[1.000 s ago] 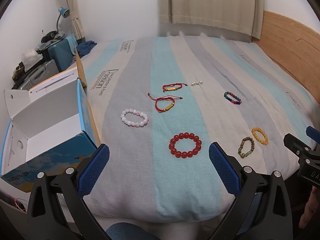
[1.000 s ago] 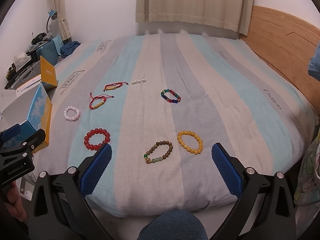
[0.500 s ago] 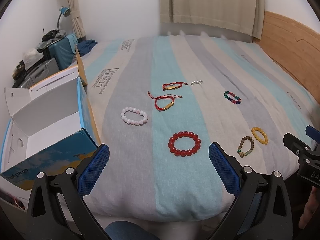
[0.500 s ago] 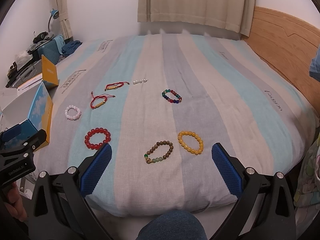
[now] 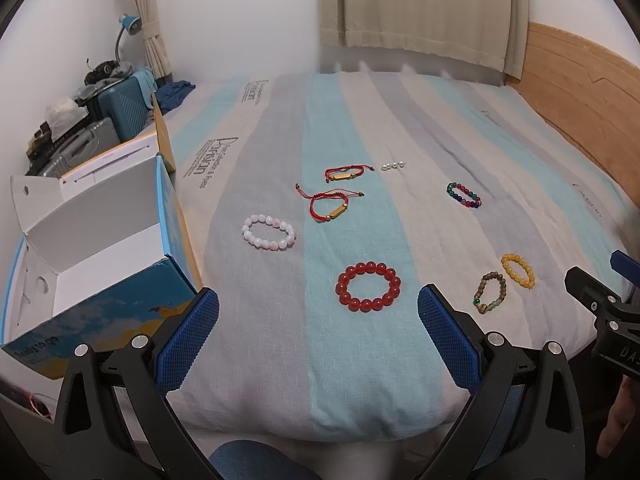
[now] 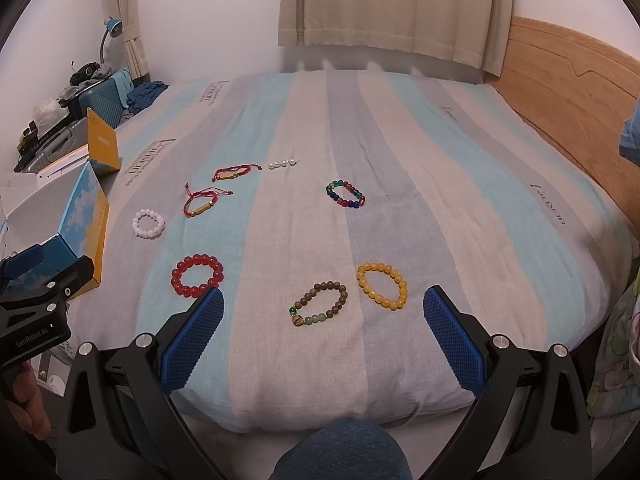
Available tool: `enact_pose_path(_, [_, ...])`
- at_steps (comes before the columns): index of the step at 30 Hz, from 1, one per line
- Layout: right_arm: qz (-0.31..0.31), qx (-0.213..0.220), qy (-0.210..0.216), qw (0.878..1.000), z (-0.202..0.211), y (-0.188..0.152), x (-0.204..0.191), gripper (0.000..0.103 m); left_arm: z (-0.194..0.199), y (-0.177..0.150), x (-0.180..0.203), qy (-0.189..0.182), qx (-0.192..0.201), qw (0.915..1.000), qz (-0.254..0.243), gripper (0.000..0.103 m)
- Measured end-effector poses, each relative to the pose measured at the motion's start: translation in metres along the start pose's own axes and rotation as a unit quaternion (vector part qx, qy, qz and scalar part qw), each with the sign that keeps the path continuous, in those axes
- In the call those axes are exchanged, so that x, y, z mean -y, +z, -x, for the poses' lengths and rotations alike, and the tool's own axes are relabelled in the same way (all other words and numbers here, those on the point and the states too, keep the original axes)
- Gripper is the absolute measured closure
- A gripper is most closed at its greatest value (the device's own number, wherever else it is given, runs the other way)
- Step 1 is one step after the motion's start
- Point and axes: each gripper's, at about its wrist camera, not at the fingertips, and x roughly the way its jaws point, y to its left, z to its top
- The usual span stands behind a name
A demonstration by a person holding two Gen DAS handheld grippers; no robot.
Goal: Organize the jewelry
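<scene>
**Bracelets spread across a striped bed, both tools held wide**

Bracelets lie scattered on the bed [image 5: 280, 360], whose cover runs in grey, pale blue and cream stripes. Nearest the left tool [image 5: 318, 328] sits the red bead bracelet [image 5: 368, 287], lying flat on a blue stripe just ahead of the gap between its blue pads. Further back and to the left lies the pink-white bead bracelet [image 5: 269, 232]. Beyond it are two red cord bracelets [image 5: 329, 205] with gold bars, one behind the other, and a short row of pearl beads [image 5: 393, 166] just to their right.

On the right side of the bed, the brown wooden bead bracelet [image 6: 320, 304] and the yellow bead bracelet [image 6: 382, 286] lie close together but apart, both just ahead of the right tool [image 6: 322, 334]. The multicolour glass bead bracelet [image 6: 345, 194] lies alone further back.

Both tools are spread wide and hold nothing. An open blue and white cardboard box [image 5: 100, 256] stands at the bed's left edge, its flaps up. A wooden headboard [image 6: 568, 80] runs along the right.
</scene>
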Motion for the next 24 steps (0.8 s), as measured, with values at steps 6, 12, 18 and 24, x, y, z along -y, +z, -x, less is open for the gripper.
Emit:
enact_pose_path(6, [0.000, -0.001, 0.001, 1.000, 0.000, 0.000, 0.000, 0.007, 0.000, 0.001, 0.001, 0.000, -0.001, 1.0000, -0.001, 0.006])
enact_pose_path(12, [-0.002, -0.002, -0.001, 1.000, 0.001, 0.001, 0.000, 0.007, -0.001, 0.001, 0.000, -0.001, -0.003, 1.0000, 0.001, 0.006])
enact_pose_path(18, [-0.003, -0.002, 0.000, 1.000, 0.001, 0.002, 0.000, 0.007, -0.002, 0.001, 0.001, -0.002, -0.004, 1.0000, -0.001, 0.006])
enact_pose_path(24, [0.002, -0.005, 0.000, 1.000, -0.003, 0.005, 0.003, 0.007, -0.010, 0.003, 0.003, -0.006, -0.009, 0.9999, -0.005, 0.006])
